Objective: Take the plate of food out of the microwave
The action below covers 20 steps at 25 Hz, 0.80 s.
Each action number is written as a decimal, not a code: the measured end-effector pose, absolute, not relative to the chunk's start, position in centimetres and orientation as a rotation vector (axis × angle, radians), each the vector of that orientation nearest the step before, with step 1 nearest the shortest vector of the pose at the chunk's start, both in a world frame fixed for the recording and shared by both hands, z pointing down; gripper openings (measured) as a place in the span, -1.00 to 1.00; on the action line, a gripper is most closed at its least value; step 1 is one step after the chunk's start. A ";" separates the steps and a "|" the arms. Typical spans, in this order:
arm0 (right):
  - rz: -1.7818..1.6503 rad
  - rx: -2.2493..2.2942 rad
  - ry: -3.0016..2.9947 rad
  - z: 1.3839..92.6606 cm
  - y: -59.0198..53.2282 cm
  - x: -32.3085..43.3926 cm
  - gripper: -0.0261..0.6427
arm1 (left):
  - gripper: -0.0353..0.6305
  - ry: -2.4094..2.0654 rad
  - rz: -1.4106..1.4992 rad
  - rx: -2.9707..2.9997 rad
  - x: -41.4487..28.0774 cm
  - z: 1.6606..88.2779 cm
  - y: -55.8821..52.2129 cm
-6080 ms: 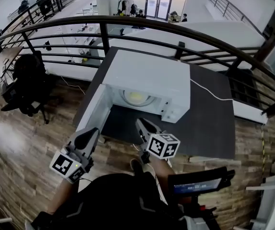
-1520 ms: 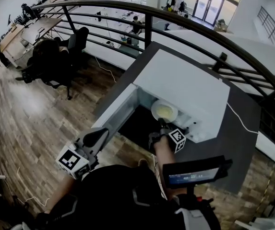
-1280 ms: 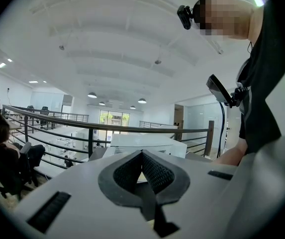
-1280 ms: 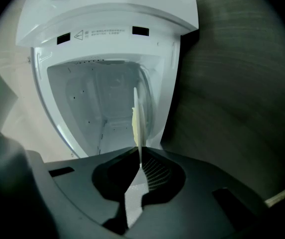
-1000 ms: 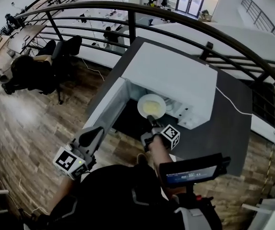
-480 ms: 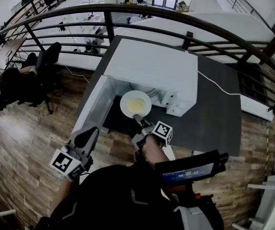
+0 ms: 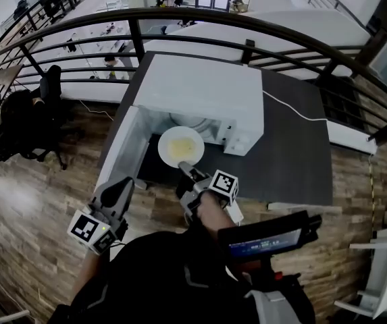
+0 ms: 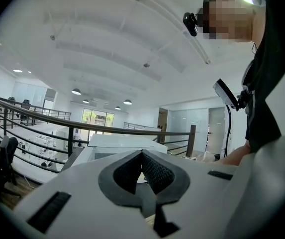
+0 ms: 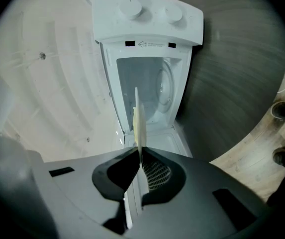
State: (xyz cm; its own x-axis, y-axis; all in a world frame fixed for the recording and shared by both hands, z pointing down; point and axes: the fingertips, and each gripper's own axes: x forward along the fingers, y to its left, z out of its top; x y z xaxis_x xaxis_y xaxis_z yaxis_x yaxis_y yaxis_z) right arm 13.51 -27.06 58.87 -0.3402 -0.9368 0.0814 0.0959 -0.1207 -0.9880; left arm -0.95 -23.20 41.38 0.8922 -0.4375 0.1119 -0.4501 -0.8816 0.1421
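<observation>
The white microwave point(image 7: 203, 90) stands on a dark table point(image 7: 294, 160) with its door point(image 7: 120, 148) swung open to the left. A white plate of yellow food point(image 7: 181, 146) hangs level just outside the opening. My right gripper point(image 7: 183, 169) is shut on the plate's near rim. In the right gripper view the plate point(image 9: 138, 116) shows edge-on, pinched between the pads of the right gripper point(image 9: 139, 156), with the empty cavity and its turntable point(image 9: 163, 89) behind. My left gripper point(image 7: 124, 185) is shut and empty, low and left of the door; in its own view the left gripper point(image 8: 142, 153) points toward the microwave point(image 8: 125, 142).
A black railing point(image 7: 179, 13) curves behind the table. A white cable point(image 7: 294, 121) runs from the microwave across the tabletop to the right. The dark tabletop stretches right of the microwave. A screen point(image 7: 267, 238) sits at my chest, and wooden floor lies on the left.
The plate has come out of the microwave cavity toward me, held by the right gripper. The left gripper has stayed low at the left, shut.
</observation>
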 end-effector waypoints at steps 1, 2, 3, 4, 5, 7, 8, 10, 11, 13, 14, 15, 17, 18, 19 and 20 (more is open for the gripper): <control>-1.584 -1.009 1.317 58.5 -27.0 13.5 -0.88 | -0.88 -0.679 0.113 2.896 -0.9 41.4 -23.3; -1.580 -1.004 1.319 58.2 -26.9 13.4 -0.88 | -0.88 -0.674 0.112 2.898 -0.9 41.4 -23.3; -1.577 -1.002 1.322 57.9 -26.7 13.4 -0.88 | -0.88 -0.670 0.111 2.898 -1.0 41.4 -23.3; -1.575 -1.000 1.324 57.5 -26.5 13.2 -0.88 | -0.88 -0.668 0.110 2.896 -1.1 41.4 -23.3; -1.571 -0.996 1.328 57.1 -26.3 13.1 -0.88 | -0.88 -0.668 0.110 2.894 -1.2 41.4 -23.3; -1.560 -0.986 1.339 56.2 -26.1 12.7 -0.88 | -0.88 -0.666 0.113 2.896 -1.5 41.3 -23.4; -1.555 -0.980 1.347 55.7 -26.0 12.5 -0.88 | -0.88 -0.663 0.112 2.899 -1.5 41.2 -23.4; -1.547 -0.974 1.362 55.0 -26.0 12.3 -0.88 | -0.88 -0.653 0.105 2.905 -1.4 41.0 -23.4; -1.544 -0.973 1.368 54.8 -25.9 12.3 -0.88 | -0.88 -0.648 0.102 2.908 -1.3 40.9 -23.4; -1.538 -0.975 1.378 54.4 -25.8 12.3 -0.88 | -0.88 -0.638 0.099 2.912 -1.0 40.9 -23.3; -1.535 -0.977 1.384 54.3 -25.7 12.3 -0.88 | -0.88 -0.635 0.098 2.914 -1.0 40.9 -23.2; -1.533 -0.978 1.390 54.2 -25.5 12.2 -0.88 | -0.88 -0.633 0.100 2.917 -1.0 40.9 -23.2; -1.532 -0.974 1.402 53.9 -25.1 12.0 -0.88 | -0.88 -0.625 0.104 2.924 -1.1 40.9 -22.9; -1.531 -0.970 1.406 53.7 -25.0 12.0 -0.88 | -0.88 -0.618 0.104 2.926 -1.0 41.0 -22.8; -1.528 -0.968 1.410 53.6 -24.9 12.0 -0.88 | -0.88 -0.611 0.102 2.928 -0.9 41.0 -22.8; -1.525 -0.969 1.414 53.5 -24.8 12.1 -0.88 | -0.88 -0.604 0.100 2.930 -0.8 41.0 -22.8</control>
